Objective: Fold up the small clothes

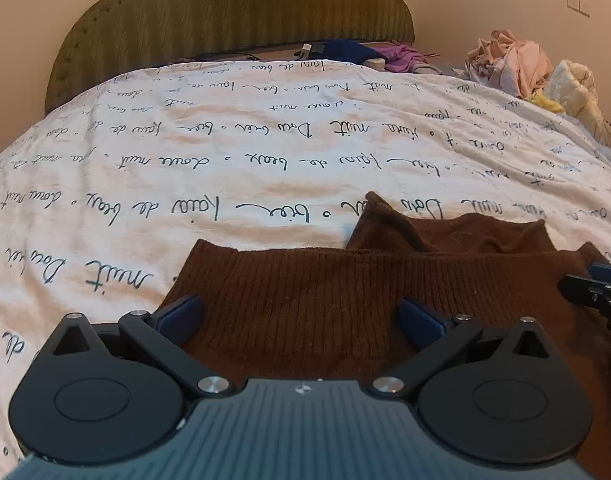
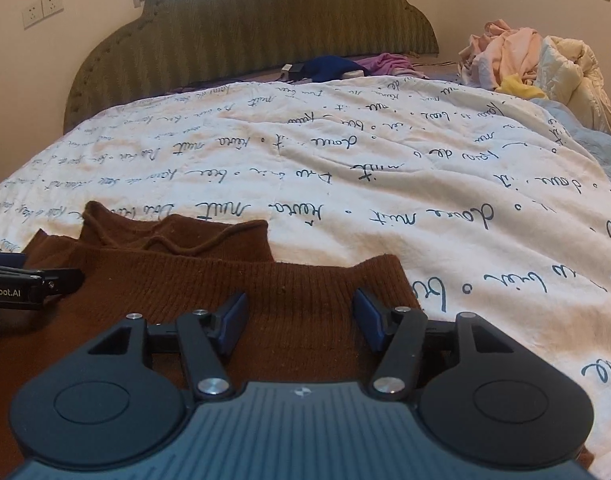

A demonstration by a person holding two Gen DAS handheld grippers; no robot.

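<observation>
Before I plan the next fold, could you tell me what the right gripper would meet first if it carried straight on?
Probably the brown knit garment: the right gripper is angled down over its ribbed edge, jaws open.

A brown ribbed knit sweater (image 1: 329,292) lies on a white quilt printed with dark handwriting (image 1: 265,152) at the near end of the bed, its folded part toward the padded olive headboard (image 1: 233,12). The left hand-held gripper (image 1: 301,316) hangs over its left edge, the right hand-held gripper (image 2: 301,316) over its right corner. A heap of pale crumpled laundry (image 2: 525,60) sits far right, a dark blue cloth (image 2: 329,66) before the headboard
</observation>
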